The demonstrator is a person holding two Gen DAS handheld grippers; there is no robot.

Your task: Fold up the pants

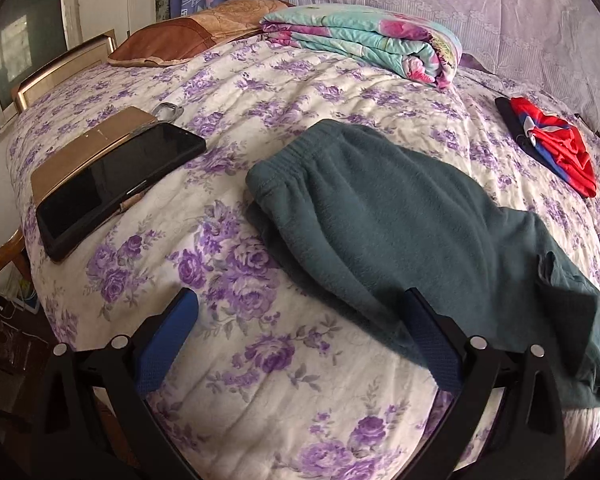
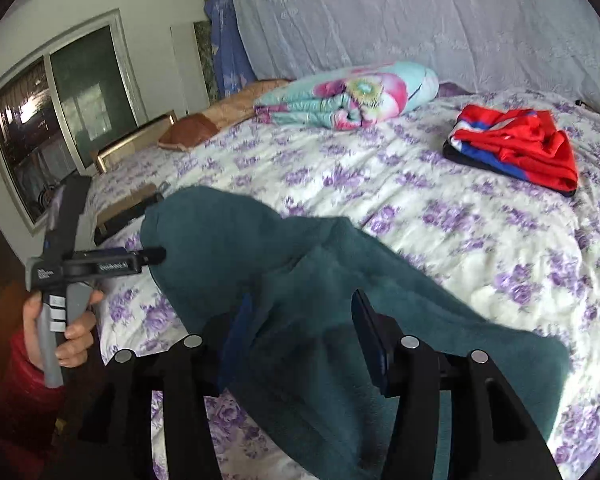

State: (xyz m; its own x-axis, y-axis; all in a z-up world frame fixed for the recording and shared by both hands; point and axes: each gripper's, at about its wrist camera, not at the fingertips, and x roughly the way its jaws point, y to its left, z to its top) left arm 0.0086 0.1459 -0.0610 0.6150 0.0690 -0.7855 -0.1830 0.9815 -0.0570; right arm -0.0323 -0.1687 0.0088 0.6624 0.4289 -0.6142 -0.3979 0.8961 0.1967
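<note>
Dark teal fleece pants (image 1: 384,216) lie on the bed, waistband toward the far left, legs running to the near right edge. My left gripper (image 1: 300,320) is open and empty, its right finger just at the pants' near edge. In the right wrist view the pants (image 2: 300,264) are bunched and raised. My right gripper (image 2: 304,320) has teal cloth lying between its two blue-padded fingers, which stand apart; the grip is unclear. The left gripper (image 2: 156,255) also shows there, held by a hand at the left, its tip touching the pants.
The bed has a purple floral quilt (image 1: 260,92). A black tablet (image 1: 116,184) on a gold box lies far left. A folded floral blanket (image 1: 360,40), a brown pillow (image 1: 168,40) and red and blue clothes (image 2: 516,148) lie farther back.
</note>
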